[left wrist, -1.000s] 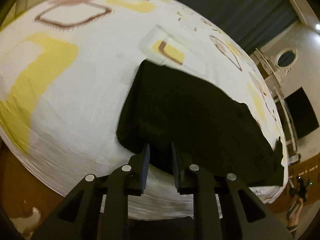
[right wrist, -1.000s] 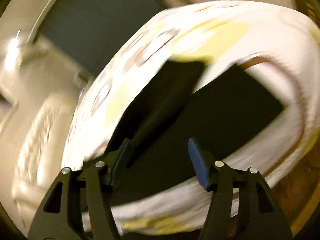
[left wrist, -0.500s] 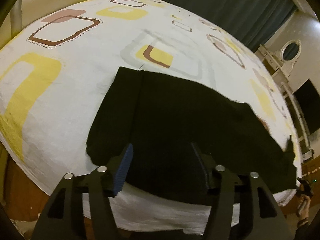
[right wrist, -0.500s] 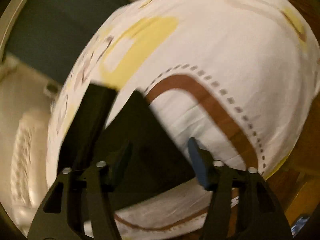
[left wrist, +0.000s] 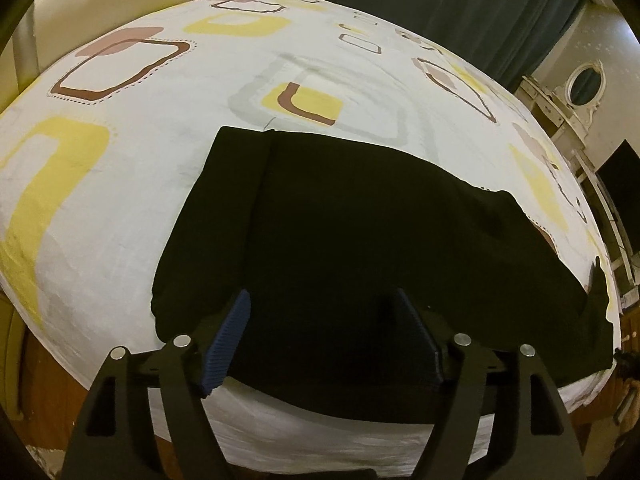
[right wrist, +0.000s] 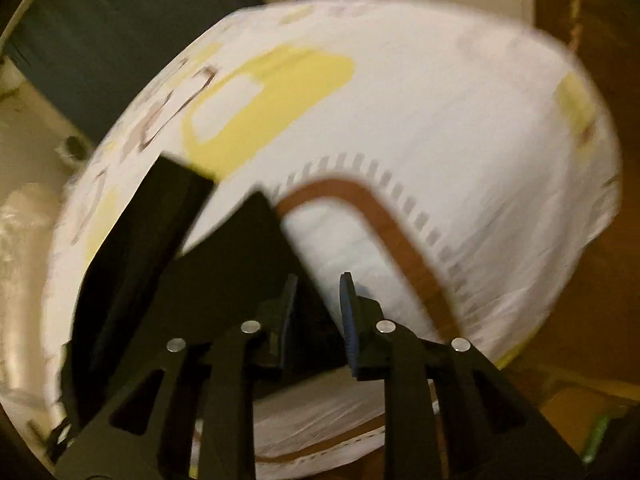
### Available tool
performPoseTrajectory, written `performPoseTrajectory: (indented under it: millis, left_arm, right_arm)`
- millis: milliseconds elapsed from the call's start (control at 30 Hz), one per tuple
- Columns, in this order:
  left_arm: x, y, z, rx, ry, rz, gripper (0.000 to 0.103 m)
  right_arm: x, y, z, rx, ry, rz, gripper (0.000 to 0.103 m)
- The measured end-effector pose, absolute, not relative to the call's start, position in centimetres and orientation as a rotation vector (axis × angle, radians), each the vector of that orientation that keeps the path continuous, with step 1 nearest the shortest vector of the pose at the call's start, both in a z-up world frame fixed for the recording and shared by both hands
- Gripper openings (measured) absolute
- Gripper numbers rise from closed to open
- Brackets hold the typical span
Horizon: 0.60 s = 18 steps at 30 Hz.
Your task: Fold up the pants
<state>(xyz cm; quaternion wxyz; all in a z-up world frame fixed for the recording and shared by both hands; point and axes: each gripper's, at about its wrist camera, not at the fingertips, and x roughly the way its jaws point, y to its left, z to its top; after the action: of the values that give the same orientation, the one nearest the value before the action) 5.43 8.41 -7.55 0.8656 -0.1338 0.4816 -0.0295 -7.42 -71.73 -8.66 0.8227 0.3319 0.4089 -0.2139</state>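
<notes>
**Kid:** What are your jaws doing?

**Me:** My left gripper [left wrist: 322,316] is spread wide and holds nothing. It hangs just over the near edge of the black pants [left wrist: 360,240]. My right gripper [right wrist: 318,304] has its jaws almost pressed together at a corner of the pants [right wrist: 224,264]. That view is blurry, so I can't tell if cloth is pinched in there.

**Kid:** Where are the pants?

**Me:** They lie flat on the patterned bed sheet [left wrist: 132,184], near the edge closest to me. Past the pants, the sheet has a yellow and brown square [left wrist: 306,104].

**Kid:** How do you fold them well?

**Me:** I think I should pinch the near edge with both grippers, lift it evenly, and lay it straight on the far edge. If one side lags, the fold will likely go crooked.
</notes>
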Motion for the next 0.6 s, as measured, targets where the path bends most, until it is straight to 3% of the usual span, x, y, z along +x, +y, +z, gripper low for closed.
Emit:
performPoseTrajectory:
  millis: [33, 67, 133, 367, 600]
  left_arm:
    - [5.5, 8.4, -7.6, -0.284, 1.01, -0.061, 0.075]
    - [5.5, 8.4, -7.6, -0.288, 1.011, -0.06, 0.076]
    - [5.6, 8.3, -7.6, -0.295, 1.014, -0.055, 0.077]
    - [5.5, 8.4, -7.5, -0.311, 1.018, -0.056, 0.078]
    - [5.5, 8.7, -7.6, -0.339, 1.02, -0.064, 0.078]
  right_arm:
    - [-6.8, -71.3, -7.9, 0.72, 0.851, -0.444, 0.031]
    - [-5.4, -70.7, -7.0, 0.755, 0.833, -0.421, 0.046]
    - [-2.6, -69.9, -6.1, 0.816, 0.824, -0.385, 0.061]
    - [12.8, -65.9, -6.4, 0.897, 0.952, -0.435, 0.062]
    - [19.6, -64.0, -9.1, 0.851, 1.087, -0.631, 0.07]
